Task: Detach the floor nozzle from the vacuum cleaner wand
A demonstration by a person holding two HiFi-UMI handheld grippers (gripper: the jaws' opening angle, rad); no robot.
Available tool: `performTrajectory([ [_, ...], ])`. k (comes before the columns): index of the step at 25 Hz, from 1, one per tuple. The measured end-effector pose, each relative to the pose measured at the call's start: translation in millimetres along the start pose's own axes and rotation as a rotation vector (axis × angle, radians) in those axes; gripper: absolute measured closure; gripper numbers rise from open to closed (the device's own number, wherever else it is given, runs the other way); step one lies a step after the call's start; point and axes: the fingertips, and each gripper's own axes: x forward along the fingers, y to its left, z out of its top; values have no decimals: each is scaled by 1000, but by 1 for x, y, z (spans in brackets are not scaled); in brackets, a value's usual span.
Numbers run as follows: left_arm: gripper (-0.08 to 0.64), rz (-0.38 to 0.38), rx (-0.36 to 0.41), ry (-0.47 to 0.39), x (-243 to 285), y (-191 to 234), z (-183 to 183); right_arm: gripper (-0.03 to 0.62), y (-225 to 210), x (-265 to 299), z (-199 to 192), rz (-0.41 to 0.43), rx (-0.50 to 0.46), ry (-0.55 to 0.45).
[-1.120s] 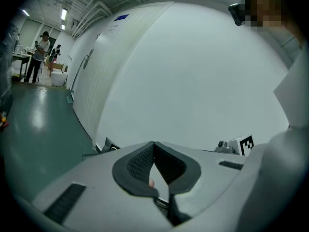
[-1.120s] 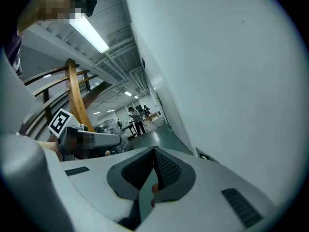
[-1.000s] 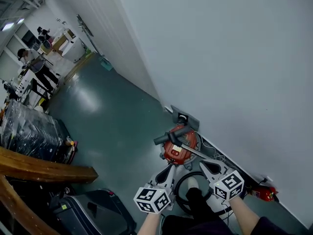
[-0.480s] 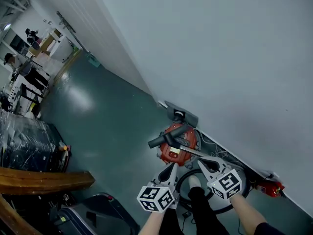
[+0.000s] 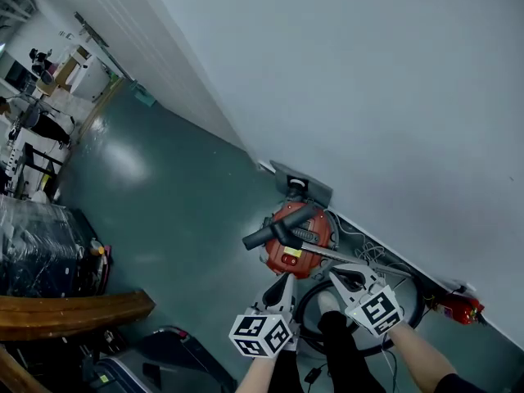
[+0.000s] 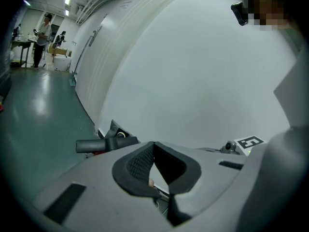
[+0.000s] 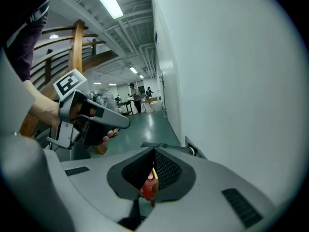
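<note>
Both grippers are pressed fully shut and hold nothing. The left gripper [image 5: 288, 279] has its jaw tips meeting [image 6: 153, 144], with only the white wall [image 5: 393, 97] beyond them. The right gripper [image 5: 334, 275] is likewise closed [image 7: 154, 150]. The red seen through the slot behind its pads is the vacuum canister [image 5: 299, 244] further off, not something pinched. Neither gripper touches the vacuum. Both hover just short of the canister, which stands on the green floor [image 5: 180, 211] against the wall, its dark handle tube [image 5: 266, 234] sticking out to the left. The grey piece [image 5: 301, 183] leaning at the wall behind the canister is probably the floor nozzle, though it is small here. A black hose [image 5: 307, 305] loops under the grippers.

Since a second ago the jaws stay shut. The head view has swung, so the wooden beam [image 5: 74, 311] now sits lower in the picture.
</note>
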Motion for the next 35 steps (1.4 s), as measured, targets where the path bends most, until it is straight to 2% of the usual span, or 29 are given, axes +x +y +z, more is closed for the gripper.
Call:
performTrajectory([
  [11,551,23,-130,38,67,63,-70,571,-23,67,-100,1,-78,135],
  [13,531,38,-160,45,78,75,-82,565,-28,77,-113,5,-75,153],
  [16,484,47,-195,53,97,90,-94,521,-37,92,-133,11,-73,192],
  [22,377,54,-293,38,133,117,-96,451,-52,124,-159,45,-125,269],
  [26,323,69,-379,46,149,134,-99,439,-54,146,-173,75,-164,322],
  [31,322,63,-407,78,166,144,-101,434,-53,170,-190,83,-234,374],
  [35,336,55,-444,64,173,146,-98,426,-53,172,-200,66,-280,396],
])
